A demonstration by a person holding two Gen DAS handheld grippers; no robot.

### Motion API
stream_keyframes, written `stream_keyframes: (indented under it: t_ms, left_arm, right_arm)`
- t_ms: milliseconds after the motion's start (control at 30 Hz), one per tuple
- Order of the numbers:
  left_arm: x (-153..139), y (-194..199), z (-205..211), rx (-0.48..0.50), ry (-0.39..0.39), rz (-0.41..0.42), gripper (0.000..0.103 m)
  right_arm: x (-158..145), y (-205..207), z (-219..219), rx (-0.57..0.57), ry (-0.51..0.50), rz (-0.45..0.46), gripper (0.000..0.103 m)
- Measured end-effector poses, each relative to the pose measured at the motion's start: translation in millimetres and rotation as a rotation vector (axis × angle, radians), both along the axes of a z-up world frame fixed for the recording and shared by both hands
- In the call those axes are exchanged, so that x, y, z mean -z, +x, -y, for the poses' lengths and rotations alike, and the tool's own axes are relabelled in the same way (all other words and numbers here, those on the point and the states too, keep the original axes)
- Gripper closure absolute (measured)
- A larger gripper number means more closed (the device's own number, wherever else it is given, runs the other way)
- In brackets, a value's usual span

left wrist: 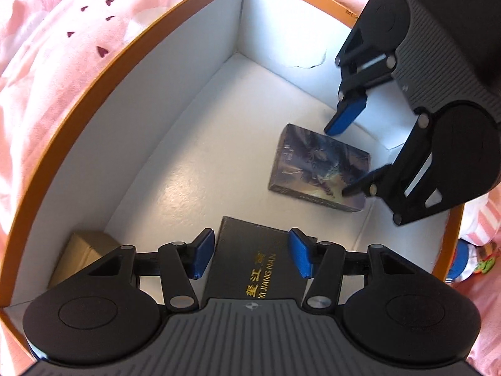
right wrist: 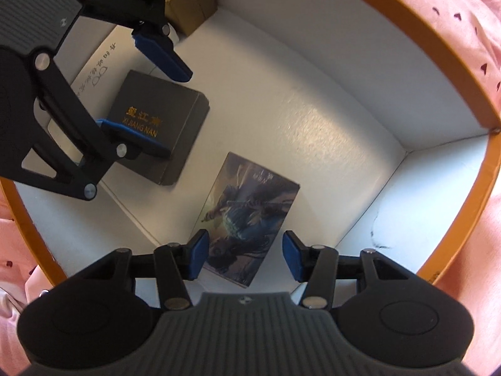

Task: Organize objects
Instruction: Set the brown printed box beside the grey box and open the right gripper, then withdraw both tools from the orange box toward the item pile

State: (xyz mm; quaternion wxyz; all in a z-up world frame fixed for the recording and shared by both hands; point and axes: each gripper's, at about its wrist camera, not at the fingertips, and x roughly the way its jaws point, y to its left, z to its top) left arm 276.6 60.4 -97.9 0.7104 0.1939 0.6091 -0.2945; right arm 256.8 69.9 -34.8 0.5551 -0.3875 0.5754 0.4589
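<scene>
A big box with an orange rim (left wrist: 103,78) (right wrist: 416,40) and a white inside holds everything. A black box with gold lettering (left wrist: 260,269) (right wrist: 156,125) lies flat on its floor, and my left gripper (left wrist: 252,255) (right wrist: 175,112) hovers over it, open, one blue pad on each side. Beside it lies a box with a blue-toned illustrated cover (left wrist: 316,163) (right wrist: 247,213). My right gripper (right wrist: 245,258) (left wrist: 350,153) stands open above this one, pointing straight down, with a gap showing at its right pad.
A brown cardboard box (left wrist: 81,253) (right wrist: 191,3) sits in a corner of the big box. A white sheet with handwriting (right wrist: 94,65) lies under the black box. Pink bedding with dark hearts (left wrist: 62,62) (right wrist: 463,15) surrounds the big box.
</scene>
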Motion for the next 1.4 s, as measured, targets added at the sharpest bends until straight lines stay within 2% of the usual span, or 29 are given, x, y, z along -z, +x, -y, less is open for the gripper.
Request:
stream_keyframes:
  t_ms: [100,167,233,400,533,633,667,700,733,967,1067,1167,1267,1367,1400]
  left_arm:
    - [0,-3,0,0.035,-0.007,-0.016,0.047]
    - [1,-6,1,0.068,-0.006,-0.035,0.049]
    - [2,-10,2,0.095,0.000,-0.065,0.051]
    - [3,-21,6,0.198,0.018,-0.092,0.054]
    - [4,-22,6,0.204,-0.011,-0.091,0.054]
    - [4,-25,4,0.224,-0.004,-0.098,0.054]
    - [4,-26,3,0.248,0.017,-0.109,0.056]
    - [3,-27,2,0.274,0.044,-0.124,0.064]
    - [3,-27,0,0.279,0.061,-0.135,0.066]
    - [9,-26,-15,0.197,0.025,-0.146,0.062]
    - [6,-28,-21,0.160,0.017,-0.129,0.063]
    - [-5,-35,-26,0.131,0.013,-0.077,0.063]
    - [-30,-47,-32,0.094,-0.020,-0.006,0.063]
    - [-56,-56,-27,0.027,-0.088,0.075,0.063]
    - [-59,-63,-12,0.000,-0.115,0.110,0.063]
  right_arm:
    - [0,7,2,0.070,0.015,-0.035,0.056]
    - [0,13,3,0.123,0.030,-0.068,0.065]
    - [0,17,3,0.170,0.034,-0.100,0.069]
    - [0,21,4,0.250,0.031,-0.130,0.070]
    - [3,20,7,0.274,0.060,-0.185,0.069]
    - [5,21,8,0.310,0.084,-0.217,0.069]
    - [5,22,8,0.319,0.083,-0.230,0.072]
    - [5,23,7,0.323,0.080,-0.254,0.073]
    - [6,23,6,0.328,0.075,-0.286,0.078]
    - [8,20,0,0.304,0.094,-0.272,0.076]
    - [6,19,2,0.293,0.111,-0.280,0.069]
    - [2,12,0,0.270,0.114,-0.253,0.066]
    - [-13,6,-1,0.234,0.132,-0.206,0.067]
    - [-39,3,4,0.231,0.197,-0.149,0.067]
    - [-48,-1,8,0.234,0.233,-0.125,0.067]
